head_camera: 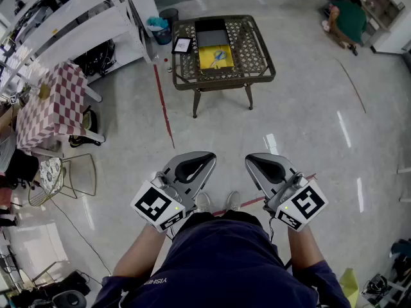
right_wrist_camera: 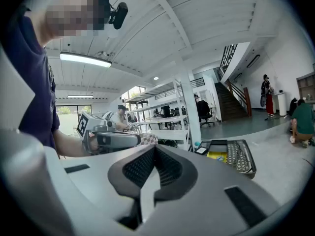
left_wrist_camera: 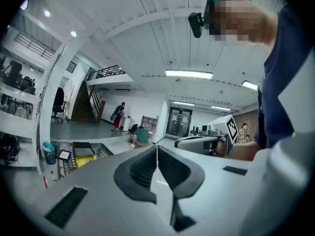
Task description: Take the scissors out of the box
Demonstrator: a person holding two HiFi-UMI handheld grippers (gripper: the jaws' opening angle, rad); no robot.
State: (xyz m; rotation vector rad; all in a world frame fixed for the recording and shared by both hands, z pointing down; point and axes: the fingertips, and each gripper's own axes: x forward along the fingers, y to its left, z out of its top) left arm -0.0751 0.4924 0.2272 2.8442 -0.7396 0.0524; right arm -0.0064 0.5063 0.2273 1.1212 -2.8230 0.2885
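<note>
The box (head_camera: pixel 215 56) lies open on a dark metal mesh table (head_camera: pixel 253 50) far ahead, showing a yellow inside and a black lid behind it. A small blue shape in it may be the scissors (head_camera: pixel 219 55); it is too small to tell. I hold both grippers at waist height, well short of the table. My left gripper (head_camera: pixel 207 158) is shut with nothing between its pads (left_wrist_camera: pixel 147 166). My right gripper (head_camera: pixel 252 162) is shut and empty too, its pads (right_wrist_camera: pixel 165 168) meeting. The box shows small in the left gripper view (left_wrist_camera: pixel 84 157) and the right gripper view (right_wrist_camera: pixel 217 156).
A small framed tablet (head_camera: pixel 182 45) lies beside the box. A red-checked table (head_camera: pixel 51 101), a wire chair (head_camera: pixel 64 175) and white shelving (head_camera: pixel 83 18) stand at the left. A red floor line (head_camera: pixel 164 104) runs toward the table. A person crouches at the far right (head_camera: pixel 347 19).
</note>
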